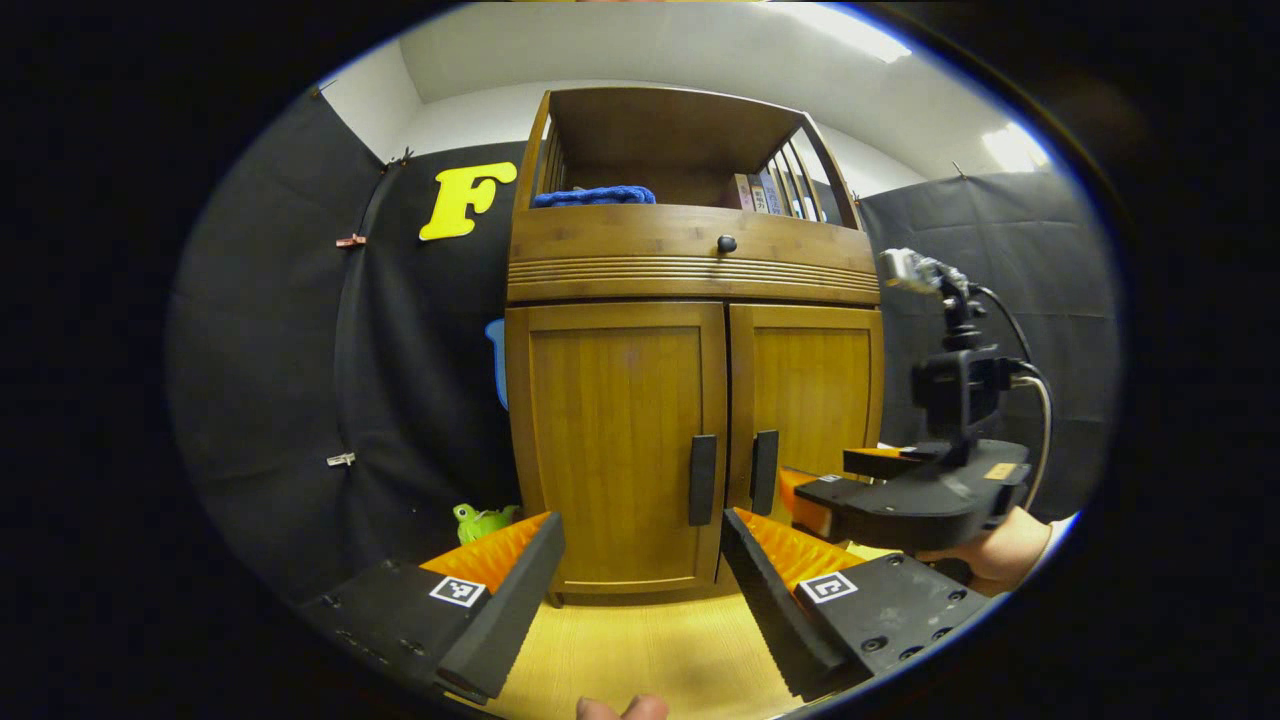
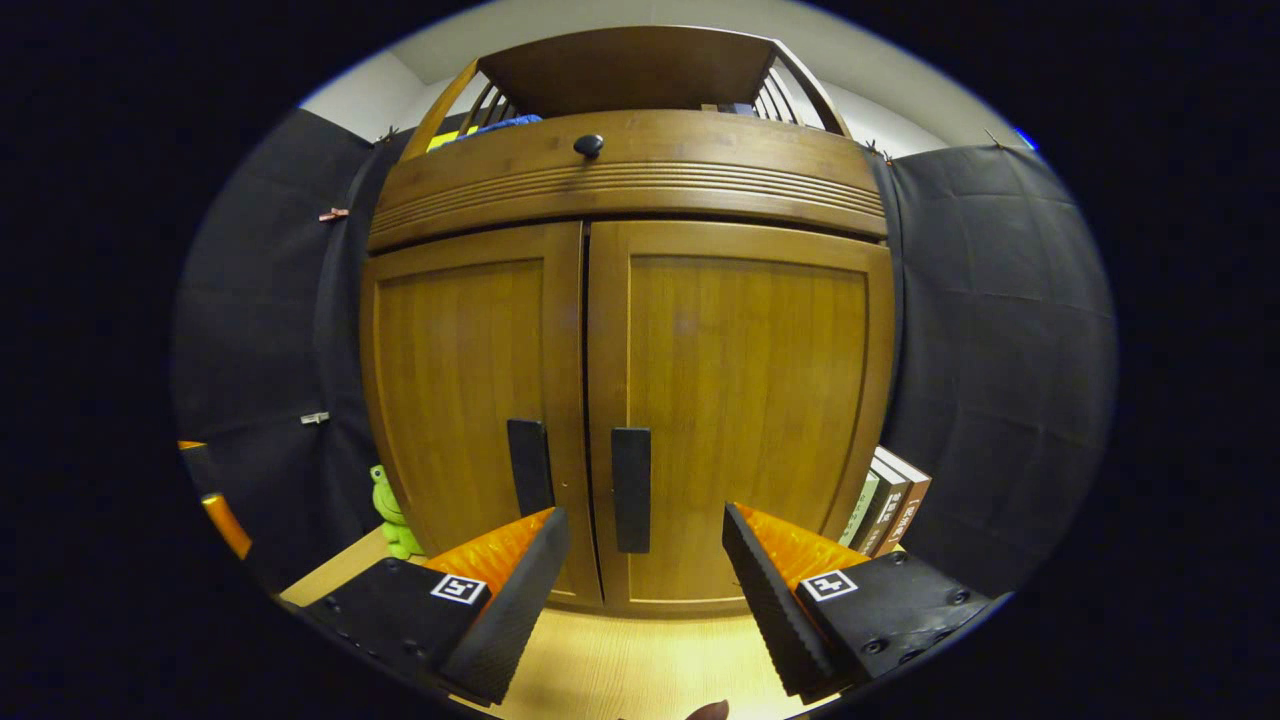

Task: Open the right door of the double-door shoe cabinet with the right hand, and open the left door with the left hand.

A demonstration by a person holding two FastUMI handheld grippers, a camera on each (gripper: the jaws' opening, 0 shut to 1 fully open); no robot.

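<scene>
Two flat-panel wooden doors (image 2: pixel 620 400) closed, slim bar handles (image 2: pixel 631 489); left tongs (image 1: pixel 640 545), right tongs (image 2: pixel 645 540) spread, empty.

The shoe cabinet (image 2: pixel 630 400) is set on the table (image 2: pixel 640 660), flanked by a toy frog (image 2: pixel 392 515) left and books (image 2: pixel 890 515) right.

Nothing legible: the book spines (image 2: pixel 890 512) beside the cabinet are too small
</scene>
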